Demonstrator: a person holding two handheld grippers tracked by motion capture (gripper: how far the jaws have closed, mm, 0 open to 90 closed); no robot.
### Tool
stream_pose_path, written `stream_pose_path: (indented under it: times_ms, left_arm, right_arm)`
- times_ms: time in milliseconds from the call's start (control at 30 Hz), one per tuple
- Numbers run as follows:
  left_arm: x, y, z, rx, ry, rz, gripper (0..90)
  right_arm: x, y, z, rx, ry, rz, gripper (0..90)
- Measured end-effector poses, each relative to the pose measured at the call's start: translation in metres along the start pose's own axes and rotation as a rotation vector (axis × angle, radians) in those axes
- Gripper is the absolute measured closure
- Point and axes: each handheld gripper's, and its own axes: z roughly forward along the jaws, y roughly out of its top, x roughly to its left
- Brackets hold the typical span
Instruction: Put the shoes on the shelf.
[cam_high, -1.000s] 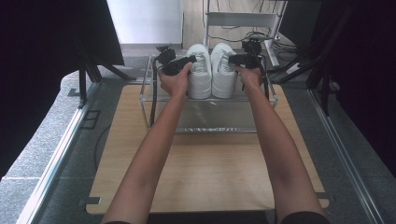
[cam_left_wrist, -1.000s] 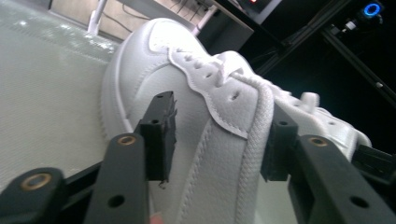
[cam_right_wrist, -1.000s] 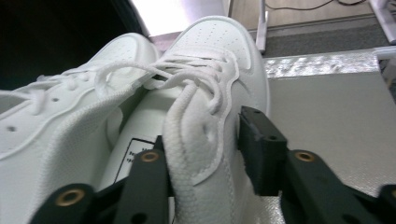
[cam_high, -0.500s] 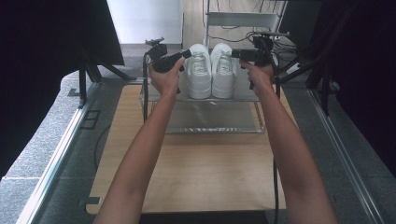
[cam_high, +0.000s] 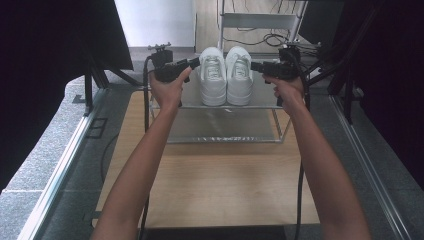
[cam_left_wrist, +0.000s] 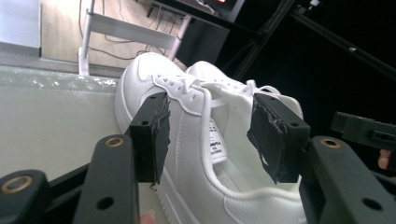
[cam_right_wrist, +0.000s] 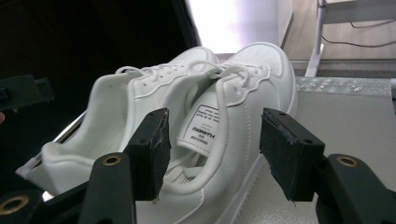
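Standing behind the person: forearms run out over the wooden table (cam_high: 210, 185) to a metal shelf rack (cam_high: 227, 131) at its far end. Left gripper (cam_high: 196, 62) is at the rack's top tier, left side, jaws spread wide and straddling the outer wall of the left sneaker (cam_high: 213, 75); pads (cam_left_wrist: 156, 135) near the leather, contact not clear. Right gripper (cam_high: 256, 66) mirrors it on the rack's right side, jaws equally wide around the collar wall of the right sneaker (cam_high: 239, 74). Both white sneakers sit side by side on the rack's top tier, touching, toes pointing away. Beyond the rack: white frame (cam_high: 260, 20) and floor cables (cam_high: 260, 39).
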Motion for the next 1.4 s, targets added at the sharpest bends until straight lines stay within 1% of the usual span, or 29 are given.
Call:
stream_pose_path:
  times_ms: [100,167,233,267,300,367,433,467,500,567,633,767,800,833,867,967,1000,1033,1067,1100,1133,1167,1200,1233,1300,1333,1400]
  left_arm:
    - [-0.001,-0.001,-0.011,-0.012,-0.024,0.003,48.0]
    - [-0.003,-0.003,-0.018,-0.009,-0.034,0.015,48.0]
    - [-0.004,-0.006,-0.024,-0.005,-0.059,0.017,48.0]
    - [-0.005,-0.008,-0.026,-0.002,-0.062,0.03,48.0]
    - [-0.007,-0.01,-0.028,0.008,-0.062,0.049,48.0]
    - [-0.009,-0.015,-0.031,0.021,-0.078,0.068,48.0]
    - [-0.01,-0.02,-0.035,0.036,-0.105,0.071,48.0]
    - [-0.01,-0.023,-0.037,0.039,-0.115,0.075,48.5]
    - [-0.01,-0.026,-0.039,0.046,-0.126,0.077,48.5]
    - [-0.01,-0.033,-0.044,0.052,-0.148,0.08,48.6]
    - [-0.009,-0.039,-0.048,0.057,-0.164,0.084,48.6]
    - [-0.01,-0.054,-0.059,0.086,-0.202,0.098,48.3]
    - [-0.011,-0.058,-0.062,0.094,-0.209,0.111,48.0]
    - [-0.013,-0.062,-0.064,0.099,-0.21,0.125,48.0]
    - [-0.014,-0.068,-0.067,0.109,-0.216,0.139,48.0]
    - [-0.015,-0.083,-0.073,0.136,-0.239,0.151,47.8]
    - [-0.014,-0.09,-0.074,0.147,-0.253,0.152,47.3]
    - [-0.013,-0.095,-0.076,0.154,-0.263,0.15,47.3]
    - [-0.012,-0.101,-0.078,0.155,-0.272,0.145,47.3]
    - [-0.011,-0.107,-0.079,0.156,-0.277,0.144,47.3]
    - [-0.01,-0.113,-0.081,0.162,-0.277,0.152,47.3]
    - [-0.01,-0.119,-0.083,0.166,-0.27,0.161,47.3]
    - [-0.009,-0.124,-0.084,0.168,-0.261,0.168,47.3]
    - [-0.008,-0.129,-0.085,0.176,-0.257,0.177,47.3]
    - [-0.006,-0.14,-0.087,0.189,-0.26,0.182,47.2]
    - [-0.004,-0.146,-0.088,0.2,-0.266,0.191,47.2]
    - [-0.002,-0.155,-0.091,0.207,-0.273,0.193,47.1]
  right_arm:
    - [0.003,-0.003,-0.008,-0.005,0.0,-0.027,42.6]
    - [0.005,-0.005,-0.015,-0.016,0.004,-0.043,42.5]
    - [0.009,-0.008,-0.023,-0.016,0.013,-0.061,42.4]
    - [0.011,-0.01,-0.027,-0.018,0.019,-0.071,42.2]
    - [0.012,-0.012,-0.03,-0.018,0.028,-0.08,42.1]
    - [0.015,-0.016,-0.036,-0.006,0.045,-0.109,41.7]
    - [0.018,-0.021,-0.041,-0.004,0.059,-0.133,41.7]
    - [0.018,-0.026,-0.046,-0.014,0.082,-0.135,41.7]
    - [0.018,-0.026,-0.046,-0.014,0.082,-0.135,41.7]
    - [0.019,-0.032,-0.052,-0.029,0.103,-0.14,41.7]
    - [0.019,-0.037,-0.058,-0.044,0.117,-0.153,41.8]
    - [0.019,-0.049,-0.067,-0.058,0.154,-0.178,41.4]
    - [0.018,-0.057,-0.07,-0.06,0.172,-0.183,41.2]
    - [0.018,-0.057,-0.07,-0.06,0.172,-0.183,41.2]
    - [0.017,-0.063,-0.073,-0.06,0.178,-0.188,41.2]
    - [0.015,-0.082,-0.08,-0.077,0.188,-0.2,41.1]
    - [0.013,-0.096,-0.085,-0.086,0.179,-0.212,41.1]
    - [0.013,-0.096,-0.085,-0.086,0.179,-0.212,41.1]
    - [0.013,-0.102,-0.087,-0.097,0.181,-0.211,41.1]
    - [0.011,-0.11,-0.09,-0.112,0.19,-0.198,41.1]
    - [0.01,-0.117,-0.092,-0.118,0.202,-0.181,41.1]
    - [0.009,-0.125,-0.093,-0.127,0.201,-0.177,41.1]
    - [0.008,-0.139,-0.096,-0.127,0.189,-0.19,41.0]
    - [0.008,-0.139,-0.096,-0.127,0.189,-0.19,41.0]
    - [0.008,-0.151,-0.098,-0.122,0.182,-0.206,41.1]
    - [0.008,-0.157,-0.099,-0.121,0.184,-0.217,41.2]
    - [0.01,-0.168,-0.101,-0.117,0.185,-0.231,41.3]
